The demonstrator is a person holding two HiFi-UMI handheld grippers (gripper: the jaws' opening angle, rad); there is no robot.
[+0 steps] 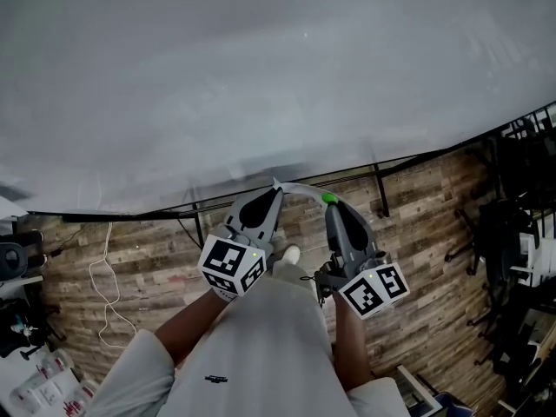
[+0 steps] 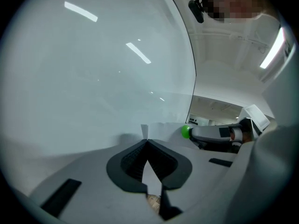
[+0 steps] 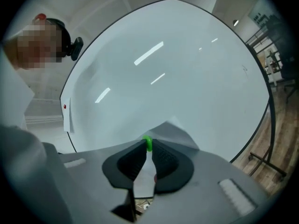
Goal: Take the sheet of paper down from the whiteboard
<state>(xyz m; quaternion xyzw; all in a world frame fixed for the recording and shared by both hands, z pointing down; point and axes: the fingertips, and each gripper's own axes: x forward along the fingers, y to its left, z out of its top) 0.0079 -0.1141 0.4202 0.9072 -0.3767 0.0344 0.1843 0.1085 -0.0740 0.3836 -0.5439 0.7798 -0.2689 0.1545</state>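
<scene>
Whiteboard (image 1: 261,76): 1.
Sheet (image 1: 300,188): 1, same one in both gripper views.
Grippers: 2, left gripper (image 2: 147,141) and right gripper (image 3: 147,146).
Marker cubes: 2, left cube (image 1: 232,266) and right cube (image 1: 374,290).
Magnets: 2, green magnet (image 3: 148,143) and red magnet (image 3: 64,106).
Paper strip (image 3: 68,115) at board edge: 1.
White cable (image 1: 104,276) on floor: 1.
Forearms: 2, left forearm (image 1: 187,330) and right forearm (image 1: 349,341).
Dark chairs (image 1: 495,233) at right: more than one, too cluttered for an exact count.
</scene>
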